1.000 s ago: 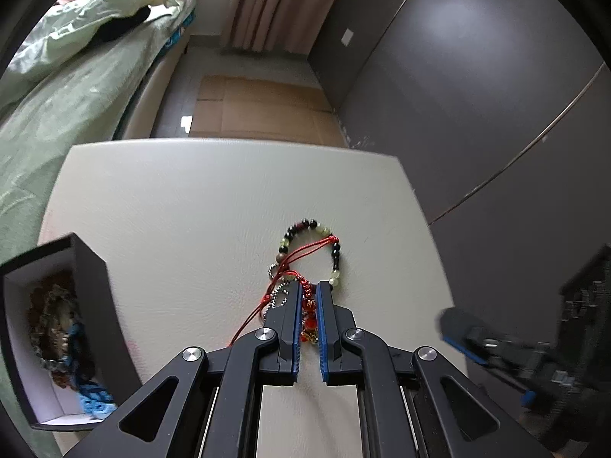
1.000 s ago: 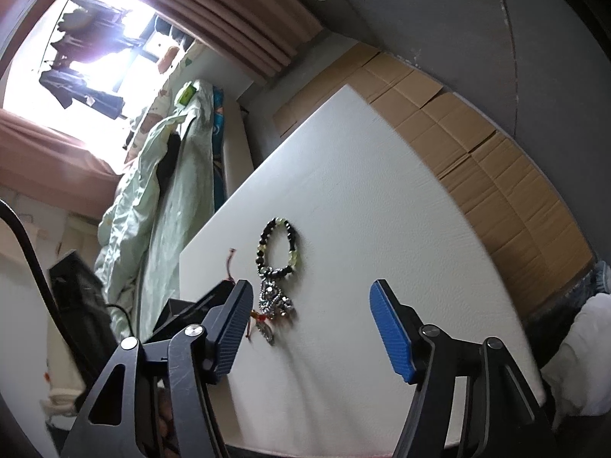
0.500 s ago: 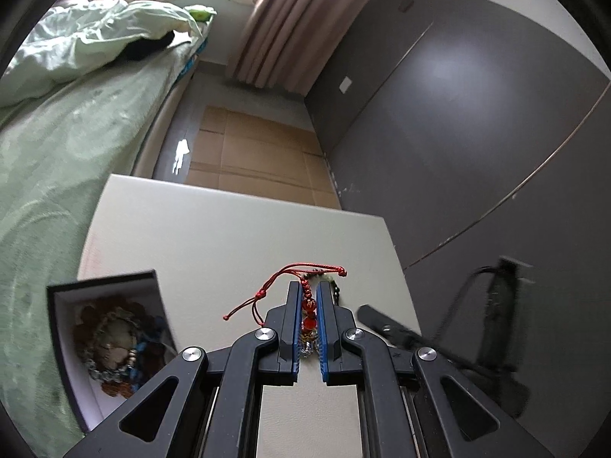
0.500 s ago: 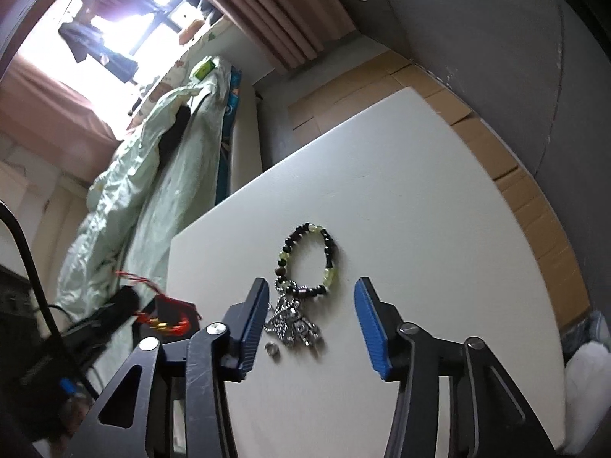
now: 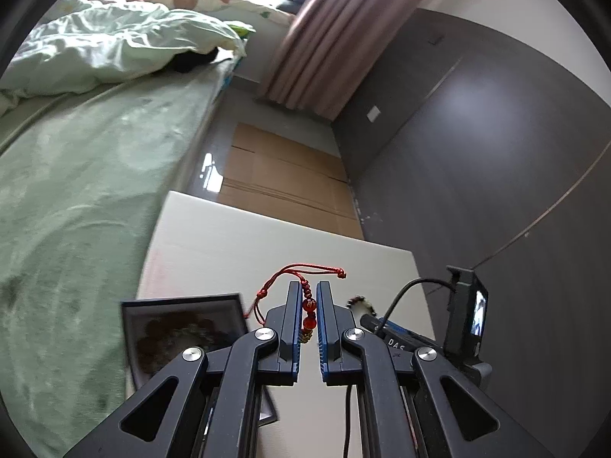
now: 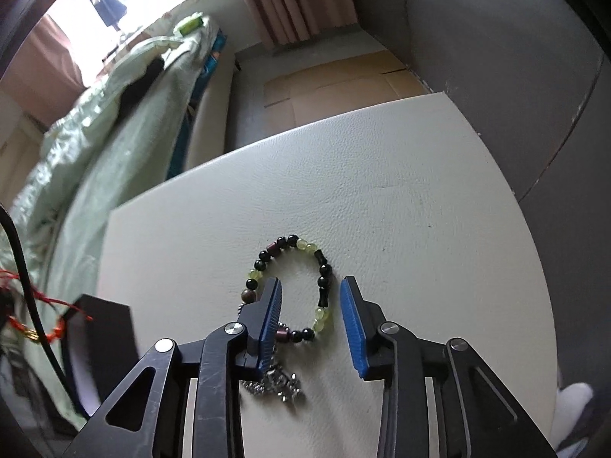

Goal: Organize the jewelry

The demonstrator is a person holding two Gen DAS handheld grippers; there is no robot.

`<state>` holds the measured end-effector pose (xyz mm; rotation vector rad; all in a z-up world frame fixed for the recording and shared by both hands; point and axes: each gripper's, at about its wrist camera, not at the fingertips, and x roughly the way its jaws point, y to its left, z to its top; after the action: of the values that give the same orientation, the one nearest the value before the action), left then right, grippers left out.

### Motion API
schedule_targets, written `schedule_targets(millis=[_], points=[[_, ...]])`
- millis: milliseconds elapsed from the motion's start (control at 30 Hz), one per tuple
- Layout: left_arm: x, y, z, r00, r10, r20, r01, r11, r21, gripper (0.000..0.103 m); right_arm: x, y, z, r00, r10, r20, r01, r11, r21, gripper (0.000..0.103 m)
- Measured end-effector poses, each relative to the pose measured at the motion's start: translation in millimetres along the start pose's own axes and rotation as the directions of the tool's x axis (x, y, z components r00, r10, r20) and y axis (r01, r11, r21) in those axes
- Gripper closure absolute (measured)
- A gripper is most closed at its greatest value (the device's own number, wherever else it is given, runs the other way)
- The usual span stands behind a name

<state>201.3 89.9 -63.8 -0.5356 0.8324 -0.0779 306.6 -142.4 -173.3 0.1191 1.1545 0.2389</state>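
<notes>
My left gripper is shut on a red cord bracelet with red and gold beads and holds it in the air above the table. The bracelet also shows at the left edge of the right wrist view. A black jewelry box with bracelets inside sits below and left of it. My right gripper is open, its fingers on either side of a black and green bead bracelet lying on the white table. A silver chain piece lies just below it.
The box's dark side shows at the left of the right wrist view. A bed with green bedding runs along the table's left side. A dark wall stands to the right. Cardboard sheets cover the floor beyond the table.
My left gripper lifted the red cord bracelet off the table and carried it up and left toward the box. My right gripper narrowed and moved in around the bead bracelet.
</notes>
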Motion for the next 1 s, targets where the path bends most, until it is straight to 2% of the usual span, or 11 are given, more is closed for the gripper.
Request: schedule_targets(millis=[100, 200, 233, 433, 633, 700, 733, 767, 833, 1000], points=[[-8, 8, -3, 1.000, 0.030, 0.006, -0.030, 1.000, -0.003, 0.096, 3, 8, 0, 0.996, -0.085, 0.004, 0.085, 0.994, -0.065, 0.081], [-10, 16, -8, 0.997, 0.070, -0.014, -0.070, 0.998, -0.002, 0.096, 4, 9, 1, 0.992, -0.126, 0.015, 0.127, 0.987, -0.096, 0.093], [-9, 19, -9, 0.996, 0.086, -0.023, -0.086, 0.996, -0.003, 0.096, 3, 9, 0, 0.992, -0.127, 0.017, 0.129, 0.986, -0.103, 0.093], [-5, 34, -12, 0.989, 0.133, -0.063, -0.134, 0.991, -0.014, 0.096, -12, 8, -3, 0.998, -0.054, 0.042, 0.058, 0.995, -0.086, 0.094], [-8, 44, -14, 0.985, 0.146, -0.093, -0.150, 0.988, -0.032, 0.095, -52, 22, -6, 0.991, 0.040, 0.129, -0.026, 0.994, -0.105, 0.094], [-8, 46, -14, 0.982, 0.156, -0.105, -0.161, 0.986, -0.035, 0.090, -63, 30, -5, 0.985, 0.075, 0.155, -0.057, 0.992, -0.116, 0.094], [-8, 47, -14, 0.981, 0.159, -0.111, -0.163, 0.986, -0.036, 0.081, -67, 34, -5, 0.982, 0.088, 0.166, -0.068, 0.990, -0.122, 0.094], [-8, 48, -14, 0.981, 0.158, -0.111, -0.163, 0.986, -0.037, 0.065, -71, 38, -6, 0.979, 0.103, 0.177, -0.081, 0.988, -0.129, 0.094], [-12, 49, -15, 0.982, 0.161, -0.094, -0.165, 0.986, -0.036, 0.043, -84, 46, -10, 0.969, 0.140, 0.203, -0.111, 0.982, -0.151, 0.094], [-23, 55, -12, 0.984, 0.168, -0.055, -0.171, 0.984, -0.049, 0.041, -105, 72, -17, 0.943, 0.230, 0.239, -0.181, 0.961, -0.211, 0.094]])
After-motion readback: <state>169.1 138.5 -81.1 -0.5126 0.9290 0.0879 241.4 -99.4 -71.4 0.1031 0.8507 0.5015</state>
